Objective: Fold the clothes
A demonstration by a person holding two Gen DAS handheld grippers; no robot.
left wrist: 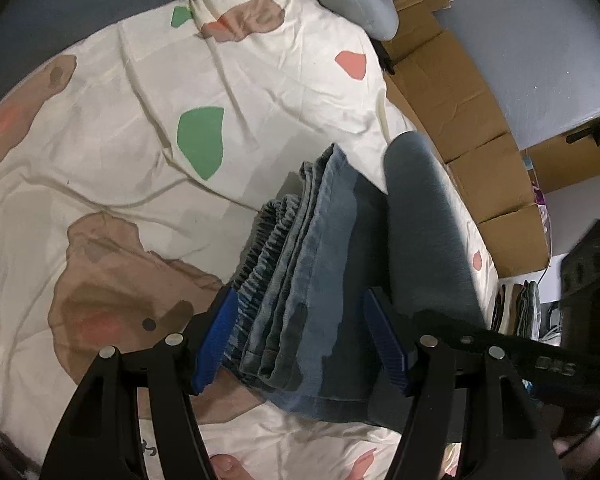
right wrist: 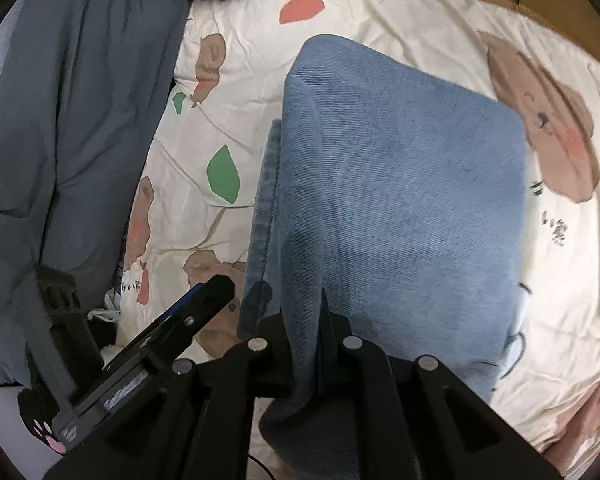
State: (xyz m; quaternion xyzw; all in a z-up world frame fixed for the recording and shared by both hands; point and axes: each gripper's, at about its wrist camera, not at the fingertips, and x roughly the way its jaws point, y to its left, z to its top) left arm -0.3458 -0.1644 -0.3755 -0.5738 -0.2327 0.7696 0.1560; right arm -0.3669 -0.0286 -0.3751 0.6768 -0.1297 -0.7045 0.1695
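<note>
Jeans point(left wrist: 316, 280), folded into a thick blue denim stack, lie on the cream bedspread point(left wrist: 120, 152) printed with brown bears and green and pink patches. From the left wrist camera, the left claw point(left wrist: 304, 340) stands open, its blue pads straddling the near end of the jeans: one pad touches the gathered elastic waistband side, the other sits just beside the opposite edge. A grey sleeve-like cloth point(left wrist: 428, 220) drapes along the jeans on that far side. Beyond the bedspread's edge, cardboard boxes point(left wrist: 460, 100) line the bed.

From the right wrist camera, the right claw point(right wrist: 304, 344) is closed on a fold of the jeans point(right wrist: 400, 200), the denim pinched between its fingers and spreading out over the bedspread point(right wrist: 420, 20). The left claw point(right wrist: 204, 300) appears just beside the jeans' hemmed edge. A grey-blue garment point(right wrist: 72, 120) lies well apart from the jeans, across the bedspread's patterned stretch.
</note>
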